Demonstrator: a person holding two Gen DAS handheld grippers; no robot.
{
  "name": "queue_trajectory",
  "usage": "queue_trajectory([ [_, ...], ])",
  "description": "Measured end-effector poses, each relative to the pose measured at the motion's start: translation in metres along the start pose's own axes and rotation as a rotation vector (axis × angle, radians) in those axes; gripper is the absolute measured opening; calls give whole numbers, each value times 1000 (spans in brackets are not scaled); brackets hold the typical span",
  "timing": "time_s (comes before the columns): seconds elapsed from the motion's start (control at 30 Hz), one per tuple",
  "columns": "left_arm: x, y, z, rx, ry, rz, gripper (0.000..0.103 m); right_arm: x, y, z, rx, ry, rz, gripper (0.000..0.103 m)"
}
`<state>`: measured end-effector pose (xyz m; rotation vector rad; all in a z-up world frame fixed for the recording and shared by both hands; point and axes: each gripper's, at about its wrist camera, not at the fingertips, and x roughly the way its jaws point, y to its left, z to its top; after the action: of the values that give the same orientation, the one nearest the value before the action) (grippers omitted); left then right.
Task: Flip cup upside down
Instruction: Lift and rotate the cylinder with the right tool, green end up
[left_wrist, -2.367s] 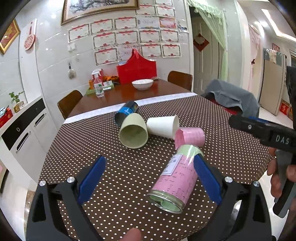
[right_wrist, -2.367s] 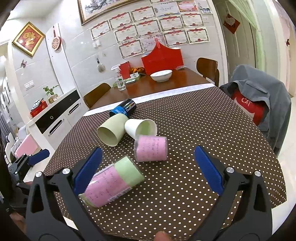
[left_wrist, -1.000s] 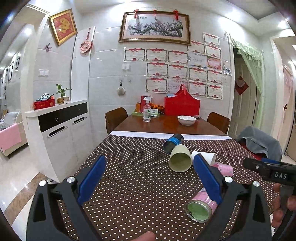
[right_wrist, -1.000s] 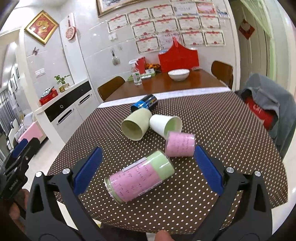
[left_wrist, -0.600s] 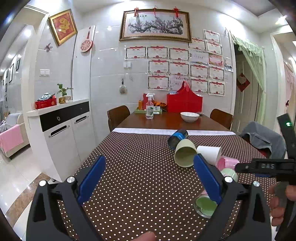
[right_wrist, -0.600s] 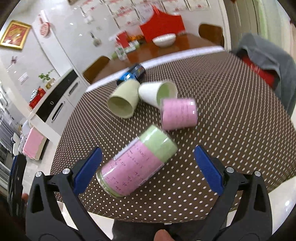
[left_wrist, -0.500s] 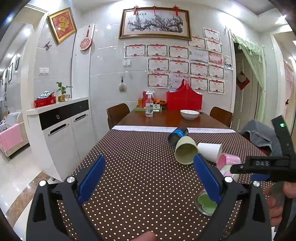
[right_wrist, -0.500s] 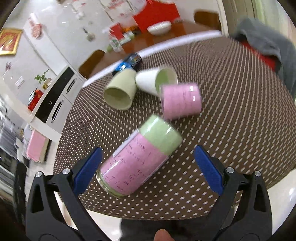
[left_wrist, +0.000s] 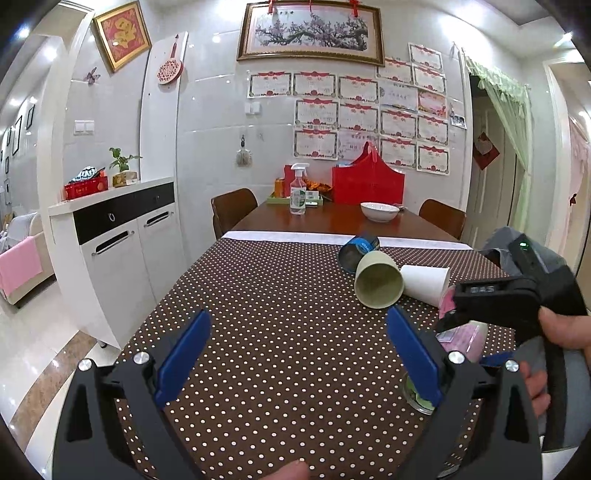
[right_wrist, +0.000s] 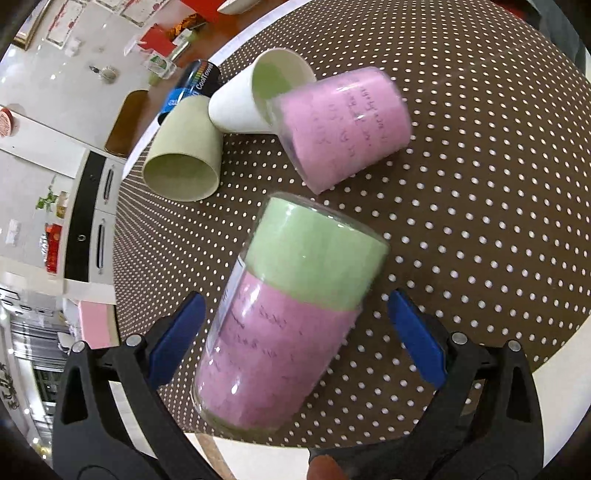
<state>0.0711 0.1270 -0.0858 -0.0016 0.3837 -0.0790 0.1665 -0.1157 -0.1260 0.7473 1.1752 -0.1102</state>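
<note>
A tall clear cup (right_wrist: 288, 306) with pink and green paper inside lies on its side on the dotted tablecloth near the table's front edge. My right gripper (right_wrist: 295, 328) is open, its blue fingers on either side of the cup, apart from it. In the left wrist view the cup (left_wrist: 463, 339) is mostly hidden behind the right gripper body. My left gripper (left_wrist: 297, 354) is open and empty over bare tablecloth to the cup's left.
A short pink cup (right_wrist: 343, 125), a white cup (right_wrist: 255, 96), a pale green cup (right_wrist: 184, 158) and a dark blue can (right_wrist: 190, 88) lie on their sides behind it. The table's edge (right_wrist: 546, 373) runs close by on the right.
My right gripper has moved down and forward over the tall cup, which now sits between its fingers. My left gripper has barely moved.
</note>
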Motion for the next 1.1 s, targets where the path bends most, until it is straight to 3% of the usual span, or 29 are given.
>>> queue_trajectory([
  [0.03, 1, 0, 0, 1, 3, 0, 94, 4, 2, 1, -1, 12, -9, 84],
  [0.23, 4, -1, -2, 9, 14, 3, 94, 8, 9, -4, -69, 33, 38, 78],
  [0.53, -1, -6, -1, 16, 13, 12, 94, -14, -6, -15, -84, -6, 238, 75],
  [0.67, -2, -8, 0, 20, 11, 17, 94, -31, -4, -12, -135, -86, 277, 74],
  [0.87, -4, -12, 5, 26, 8, 37, 94, -67, 3, -11, -285, -275, 262, 73],
  [0.97, -4, -13, 8, 26, 7, 44, 94, -81, 13, -13, -388, -378, 229, 73],
  [1.1, -5, -15, 11, 21, 3, 52, 94, -100, 35, -28, -586, -578, 157, 73],
])
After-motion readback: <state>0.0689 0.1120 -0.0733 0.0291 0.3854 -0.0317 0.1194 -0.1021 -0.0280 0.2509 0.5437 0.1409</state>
